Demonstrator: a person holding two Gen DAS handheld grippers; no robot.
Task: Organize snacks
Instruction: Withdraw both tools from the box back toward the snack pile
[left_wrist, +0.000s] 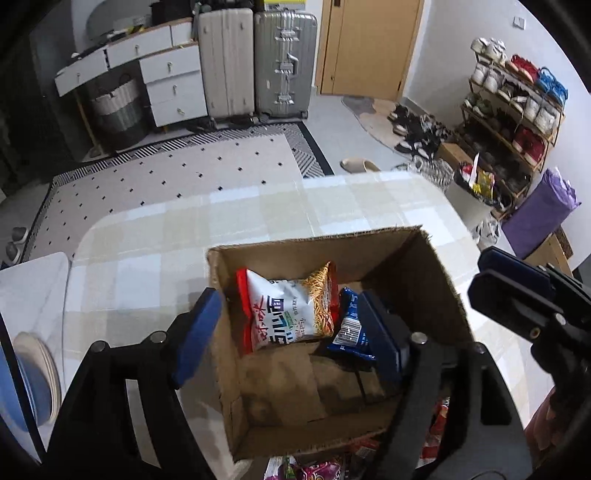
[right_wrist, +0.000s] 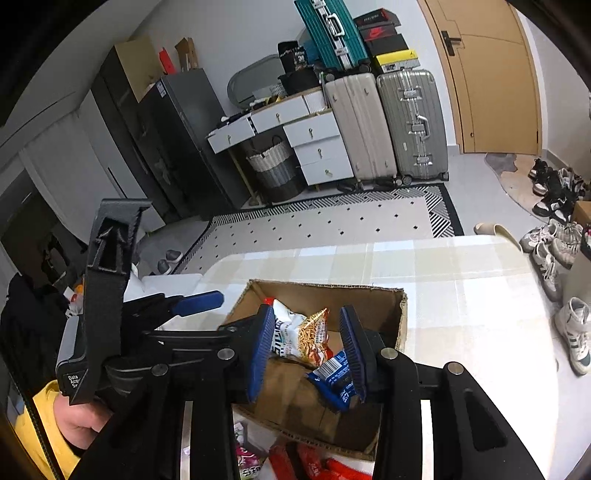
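An open cardboard box (left_wrist: 439, 295) stands on the checked tablecloth (left_wrist: 258, 206). Inside it lie a white and red noodle-snack bag (left_wrist: 291, 310) and a blue packet (left_wrist: 351, 328). My left gripper (left_wrist: 290, 301) is open wide and straddles the box's left wall. One finger is outside the box and the other is inside, beside the blue packet; neither pad presses on the bag. My right gripper (right_wrist: 306, 314) hovers at the box's right side with its jaws apart and nothing between them. It also shows in the left wrist view as the right gripper (left_wrist: 513, 288).
More snack packets, red (right_wrist: 314, 465) and purple (left_wrist: 314, 470), lie on the table in front of the box. Stacked plates (left_wrist: 37, 373) sit at the left. A hand in a yellow sleeve (right_wrist: 77, 421) holds the left gripper. Suitcases, drawers and a shoe rack stand beyond the table.
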